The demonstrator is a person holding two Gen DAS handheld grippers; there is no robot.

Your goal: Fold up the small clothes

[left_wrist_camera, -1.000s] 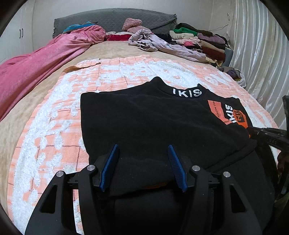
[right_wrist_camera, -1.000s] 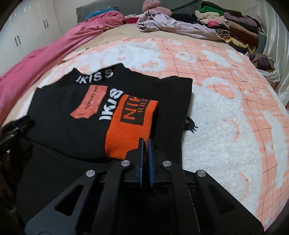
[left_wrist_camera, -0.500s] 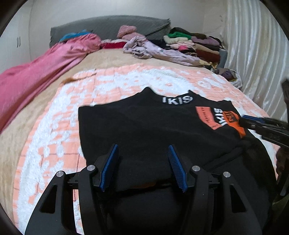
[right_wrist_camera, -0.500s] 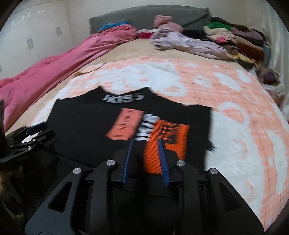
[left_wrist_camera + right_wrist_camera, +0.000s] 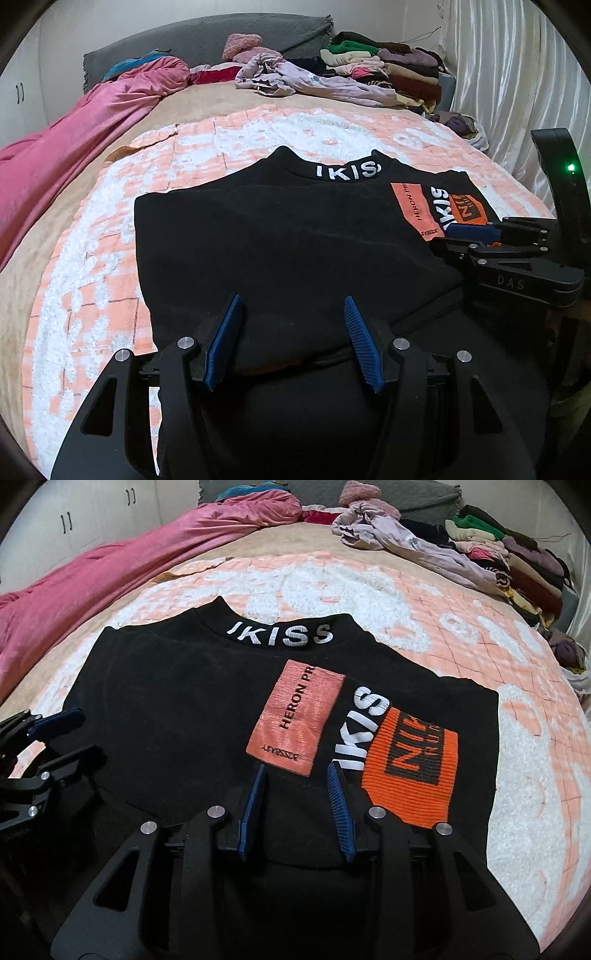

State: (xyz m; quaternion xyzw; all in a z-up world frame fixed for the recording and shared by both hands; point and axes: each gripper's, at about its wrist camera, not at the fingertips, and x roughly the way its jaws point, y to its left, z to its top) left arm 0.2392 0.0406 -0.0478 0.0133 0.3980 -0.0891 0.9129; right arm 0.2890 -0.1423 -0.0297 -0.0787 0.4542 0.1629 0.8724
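Black folded sweatshirt with orange patches (image 5: 192, 716) lies mid-frame on the peach-and-white blanket (image 5: 517, 716); right hand-held gripper (image 5: 297, 805) has just been opening, empty; left hand-held gripper (image 5: 291, 339) released, its lower hem hidden.

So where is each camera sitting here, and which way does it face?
Left wrist: on the left gripper, facing across the black sweater toward the headboard; right gripper at its right edge.
Right wrist: on the right gripper, over the orange cuff; left gripper at left.
Shared: sweater, patterned blanket.
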